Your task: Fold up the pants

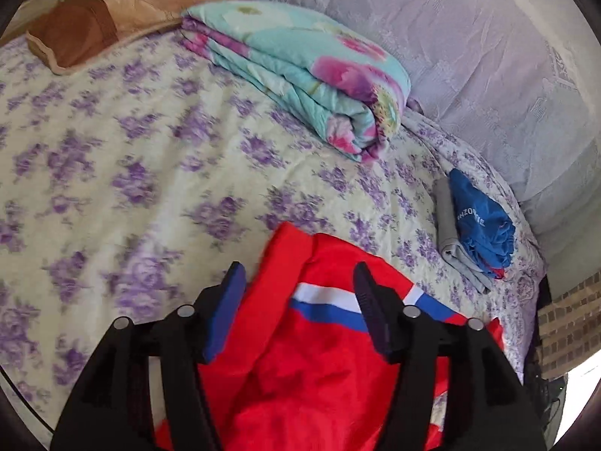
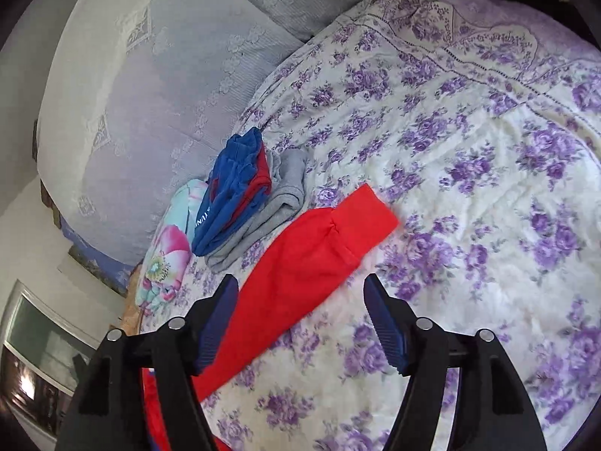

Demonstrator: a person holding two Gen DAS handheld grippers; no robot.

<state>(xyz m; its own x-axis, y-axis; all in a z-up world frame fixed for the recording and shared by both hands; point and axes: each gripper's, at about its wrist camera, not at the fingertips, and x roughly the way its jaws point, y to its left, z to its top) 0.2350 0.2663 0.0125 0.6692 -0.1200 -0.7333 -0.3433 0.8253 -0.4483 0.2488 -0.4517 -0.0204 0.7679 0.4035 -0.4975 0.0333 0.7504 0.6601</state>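
Red pants [image 1: 296, 357] with a white and blue stripe lie crumpled on the flowered bedspread [image 1: 131, 188]. My left gripper [image 1: 298, 274] hovers over them with its jaws apart; the red cloth shows between the fingers but the pads do not press on it. In the right wrist view one red pant leg [image 2: 300, 263] stretches out flat, its cuff pointing up and to the right. My right gripper [image 2: 300, 285] stands open above that leg, holding nothing.
A folded blue and grey stack of clothes [image 1: 477, 225] [image 2: 248, 203] lies near the pale headboard [image 2: 150, 94]. A folded floral quilt [image 1: 308, 75] and a brown pillow [image 1: 112, 15] sit farther back. The bed's edge [image 1: 533, 278] drops off at the right.
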